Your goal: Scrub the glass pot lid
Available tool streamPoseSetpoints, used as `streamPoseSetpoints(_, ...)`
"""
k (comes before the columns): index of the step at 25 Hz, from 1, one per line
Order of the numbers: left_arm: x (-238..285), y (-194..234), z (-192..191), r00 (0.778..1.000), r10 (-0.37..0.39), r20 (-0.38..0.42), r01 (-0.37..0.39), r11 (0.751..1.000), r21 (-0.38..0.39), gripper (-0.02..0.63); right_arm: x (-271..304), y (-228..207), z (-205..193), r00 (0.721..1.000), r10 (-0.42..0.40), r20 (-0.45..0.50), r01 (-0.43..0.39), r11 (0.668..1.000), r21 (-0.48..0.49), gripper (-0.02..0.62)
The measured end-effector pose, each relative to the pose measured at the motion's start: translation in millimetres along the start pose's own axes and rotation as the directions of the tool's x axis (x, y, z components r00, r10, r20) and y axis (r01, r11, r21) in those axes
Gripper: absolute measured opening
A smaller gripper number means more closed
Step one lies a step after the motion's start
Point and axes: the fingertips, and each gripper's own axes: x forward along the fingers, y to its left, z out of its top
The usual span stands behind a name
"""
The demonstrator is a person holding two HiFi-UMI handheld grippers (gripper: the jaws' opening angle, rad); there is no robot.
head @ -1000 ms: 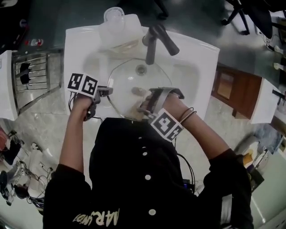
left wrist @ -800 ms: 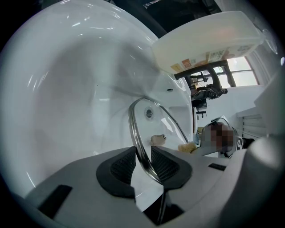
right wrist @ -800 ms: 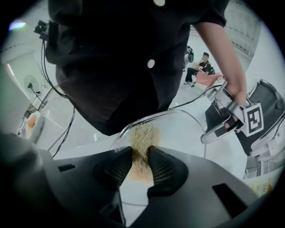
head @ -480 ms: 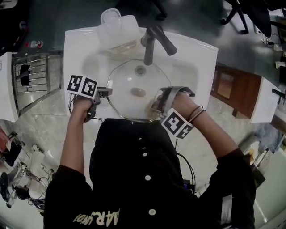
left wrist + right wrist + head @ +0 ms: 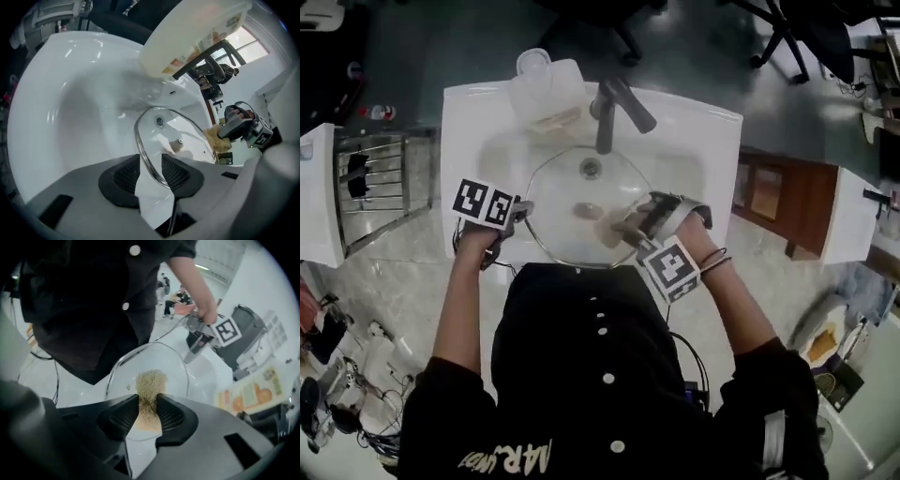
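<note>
The glass pot lid stands tilted inside the white sink basin, its knob near the basin's middle; the left gripper sits at the basin's left front edge, its jaws have just been opening and now stand spread with the lid's metal rim running loosely through the gap; the right gripper reaches in over the basin's right front edge, jaws pinching a tan fibrous scrubber that lies against the glass; a dark faucet rises at the basin's back; a translucent container rests on the basin's back rim.
</note>
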Motion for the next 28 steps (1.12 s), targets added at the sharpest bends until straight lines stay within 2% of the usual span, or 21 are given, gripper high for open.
streamPoseSetpoints(2,-12.6,0.3,3.4,0.999,0.036,0.038,-0.038,0.999,0.034,0.163,-13.4,-16.3,-7.9,0.994,-0.104,-0.017,0.105,0.985,0.138,0.132)
streamPoseSetpoints(3,-21.8,-0.6,6.3,0.996,0.059,0.069,-0.063,0.996,0.057,0.162,-21.9,-23.3,-11.4,0.988,-0.153,-0.025,0.155,0.966,0.208,0.132)
streamPoseSetpoints(5,-46.4,-5.9,17.1,0.980,0.103,0.168,-0.122,0.987,0.109,0.145,-42.0,-36.2,-17.4,0.966,-0.255,-0.044,0.254,0.906,0.338,0.132)
streamPoseSetpoints(7,-75.4,-18.4,29.4,0.950,0.110,0.292,-0.157,0.977,0.145,0.057,-65.5,-48.9,-19.2,0.930,-0.363,-0.058,0.348,0.817,0.460,0.132)
streamPoseSetpoints(9,-105.0,-38.4,42.0,0.906,0.073,0.417,-0.158,0.972,0.174,0.038,-91.5,-62.3,-16.5,0.877,-0.476,-0.059,0.420,0.703,0.574,0.132)
streamPoseSetpoints(11,-134.5,-62.5,53.6,0.848,0.026,0.530,-0.166,0.962,0.219,0.029,-117.6,-74.2,-13.0,0.813,-0.579,-0.068,0.475,0.590,0.653,0.132)
streamPoseSetpoints(13,-163.7,-87.4,61.7,0.780,-0.009,0.626,-0.203,0.942,0.267,0.026,-143.8,-82.7,-11.1,0.743,-0.663,-0.092,0.524,0.490,0.697,0.133)
streamPoseSetpoints(15,-192.5,-111.7,68.2,0.702,-0.040,0.711,-0.256,0.917,0.304,0.026,-171.0,-89.2,-11.6,0.666,-0.737,-0.115,0.559,0.390,0.732,0.133)
streamPoseSetpoints(18,-232.8,-144.2,71.9,0.576,-0.093,0.813,-0.331,0.882,0.335,0.026,-216.3,-94.9,-14.4,0.529,-0.838,-0.133,0.583,0.245,0.775,0.133)
streamPoseSetpoints(19,-245.2,-152.2,70.9,0.537,-0.103,0.837,-0.352,0.874,0.334,0.026,-234.0,-96.3,-14.6,0.464,-0.876,-0.132,0.576,0.185,0.796,0.133)
streamPoseSetpoints(21,-269.7,-162.4,68.3,0.463,-0.109,0.880,-0.393,0.864,0.314,0.026,-270.9,-98.5,-15.2,0.308,-0.940,-0.150,0.520,0.034,0.853,0.132)
streamPoseSetpoints(22,-281.4,-165.0,66.7,0.427,-0.104,0.898,-0.413,0.861,0.296,0.026,-287.2,-98.6,-14.9,0.245,-0.955,-0.166,0.492,-0.025,0.870,0.133)
streamPoseSetpoints(23,-291.8,-166.7,64.5,0.394,-0.097,0.914,-0.434,0.857,0.278,0.026,-301.1,-97.9,-13.6,0.197,-0.964,-0.179,0.480,-0.064,0.875,0.133)
streamPoseSetpoints(24,-300.7,-168.2,61.5,0.365,-0.089,0.927,-0.454,0.852,0.261,0.026,-312.6,-96.0,-11.8,0.161,-0.968,-0.191,0.482,-0.091,0.871,0.133)
streamPoseSetpoints(26,-314.9,-171.8,55.2,0.317,-0.077,0.945,-0.490,0.840,0.233,0.026,-330.8,-90.3,-9.7,0.107,-0.970,-0.220,0.504,-0.138,0.853,0.133)
streamPoseSetpoints(28,-326.1,-176.5,50.7,0.282,-0.069,0.957,-0.512,0.833,0.211,0.026,-345.0,-83.2,-10.9,0.060,-0.966,-0.251,0.512,-0.186,0.839,0.133)
